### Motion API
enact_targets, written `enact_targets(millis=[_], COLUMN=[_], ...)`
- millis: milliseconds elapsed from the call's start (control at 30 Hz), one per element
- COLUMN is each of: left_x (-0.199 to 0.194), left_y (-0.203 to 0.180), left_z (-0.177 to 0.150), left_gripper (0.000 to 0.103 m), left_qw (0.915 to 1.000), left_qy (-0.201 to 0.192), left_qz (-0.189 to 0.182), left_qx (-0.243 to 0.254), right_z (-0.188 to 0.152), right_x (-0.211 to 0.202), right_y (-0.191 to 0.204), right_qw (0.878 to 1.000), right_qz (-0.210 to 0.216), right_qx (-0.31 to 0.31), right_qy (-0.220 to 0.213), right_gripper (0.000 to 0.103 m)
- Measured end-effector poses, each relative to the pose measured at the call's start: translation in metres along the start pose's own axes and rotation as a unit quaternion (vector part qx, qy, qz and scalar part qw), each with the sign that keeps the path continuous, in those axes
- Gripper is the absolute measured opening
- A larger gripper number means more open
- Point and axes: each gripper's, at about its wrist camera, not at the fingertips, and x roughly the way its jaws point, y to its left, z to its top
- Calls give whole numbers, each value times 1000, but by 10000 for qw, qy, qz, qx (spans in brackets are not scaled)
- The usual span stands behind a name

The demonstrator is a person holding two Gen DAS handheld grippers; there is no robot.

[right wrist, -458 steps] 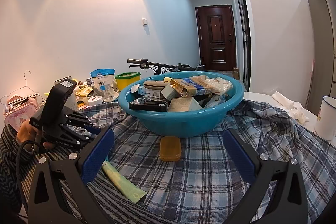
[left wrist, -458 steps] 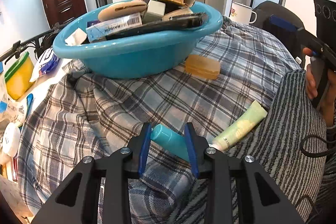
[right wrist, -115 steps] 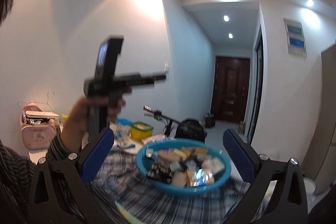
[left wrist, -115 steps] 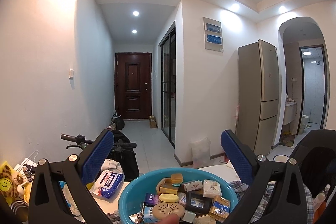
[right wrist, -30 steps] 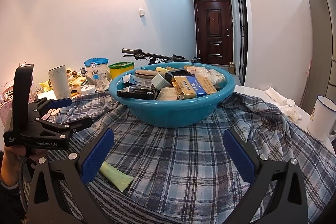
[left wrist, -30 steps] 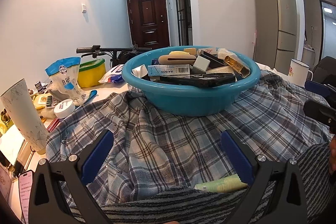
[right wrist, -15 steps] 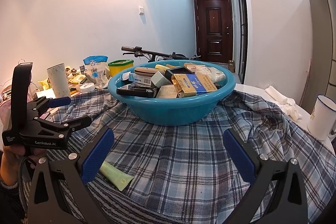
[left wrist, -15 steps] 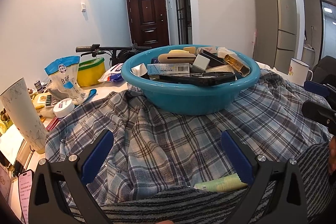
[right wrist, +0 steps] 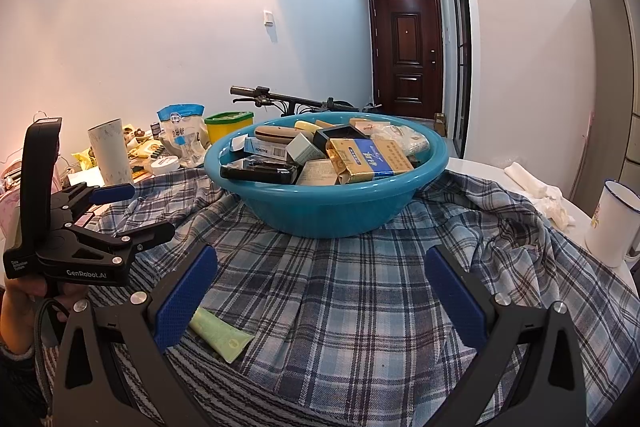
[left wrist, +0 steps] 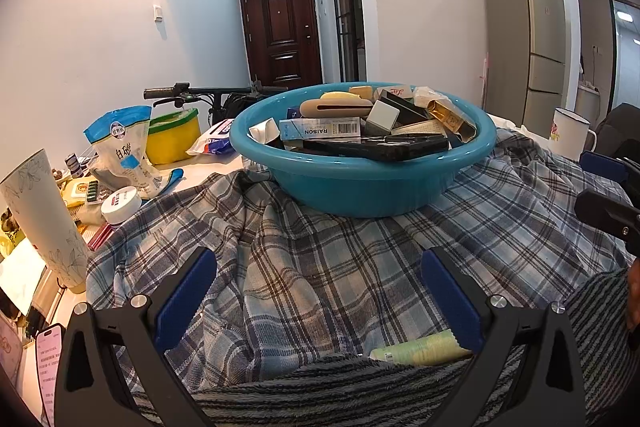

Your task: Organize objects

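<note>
Left wrist view had the left gripper (left wrist: 318, 291) spread wide and empty above the plaid cloth (left wrist: 320, 267), with the pale green tube (left wrist: 420, 343) lying just below and inside its right finger, long axis running roughly left-right — crosswise to the fingers. In the right wrist view the right gripper (right wrist: 320, 287) was likewise wide open and held nothing; there the tube (right wrist: 220, 335) lay just by its left finger, angled diagonally. The blue basin (left wrist: 360, 183) stood ahead of both, piled with boxes. The tube sat between the two grippers — the left seemed marginally better placed, needing only a dip down and right.
</note>
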Motion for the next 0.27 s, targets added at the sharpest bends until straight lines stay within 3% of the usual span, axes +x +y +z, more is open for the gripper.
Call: enact_targets(millis=[267], left_x=[0], left_y=[0], left_z=[-1], left_gripper=[103], left_qw=[10000], left_qy=[-29], left_qz=[2], left_qx=[7], right_z=[0], right_x=[1], right_y=[-1], right_qw=[10000], right_qz=[-5], right_qx=[0], right_qy=[24], right_gripper=[103])
